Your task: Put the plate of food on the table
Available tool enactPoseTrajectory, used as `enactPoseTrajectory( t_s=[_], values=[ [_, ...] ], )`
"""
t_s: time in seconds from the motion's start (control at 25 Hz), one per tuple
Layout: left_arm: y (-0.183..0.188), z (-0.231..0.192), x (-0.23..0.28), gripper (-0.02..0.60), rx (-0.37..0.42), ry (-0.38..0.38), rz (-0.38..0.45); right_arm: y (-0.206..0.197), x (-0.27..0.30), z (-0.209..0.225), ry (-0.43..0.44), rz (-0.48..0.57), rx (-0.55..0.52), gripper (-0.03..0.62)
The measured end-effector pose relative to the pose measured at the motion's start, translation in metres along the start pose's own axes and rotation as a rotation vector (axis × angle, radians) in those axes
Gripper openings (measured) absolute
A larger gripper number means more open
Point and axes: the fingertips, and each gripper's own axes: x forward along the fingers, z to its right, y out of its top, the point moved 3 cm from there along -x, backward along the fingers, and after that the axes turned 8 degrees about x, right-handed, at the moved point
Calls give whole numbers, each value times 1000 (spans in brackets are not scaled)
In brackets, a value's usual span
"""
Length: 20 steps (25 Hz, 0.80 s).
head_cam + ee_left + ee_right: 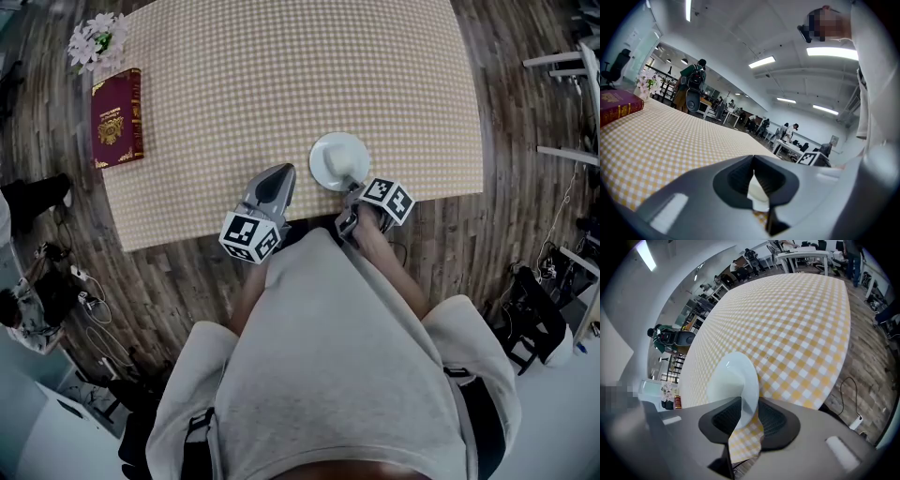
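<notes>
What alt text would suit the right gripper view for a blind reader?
A white plate rests near the edge of a yellow-checked table, its rim between the parted jaws of the right hand-held gripper. Beyond lie a wood floor and white desks.

The head view looks steeply down from above the person (328, 356) onto the checked table (281, 84). The left gripper view sits low at the near edge, skimming its top toward the red book (618, 107) (far left in the head view). The right gripper view, tilted, hangs close over the white plate (733, 380), also seen overhead.
</notes>
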Motion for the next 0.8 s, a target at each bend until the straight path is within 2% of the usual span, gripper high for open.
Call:
enactPoseTrajectory(
  t_s=[0.08, 0.2, 0.36, 0.4, 0.56, 0.68, 0.8],
  values=[
    [1, -3, -1, 8, 0, -1, 5, -3, -1, 4, -29, 11, 3, 144],
    [2, -6, -2, 8, -3, -9, 11, -9, -2, 6, -30, 21, -1, 153],
    [5, -1, -1, 8, 1, -34, 21, -13, -9, 7, -18, 41, 16, 30],
    [6, 0, -2, 8, 3, -40, 23, -14, -11, 6, 0, 47, 14, 0],
    [9, 5, -5, 8, 15, -67, 30, -14, -21, -10, 149, 92, -1, -2],
    [11, 9, -9, 8, 29, -89, 35, -13, -32, -28, 250, 166, -107, -2],
    [15, 15, -14, 8, 51, -114, 42, -14, -48, -48, 336, 247, -308, -1]
  ],
)
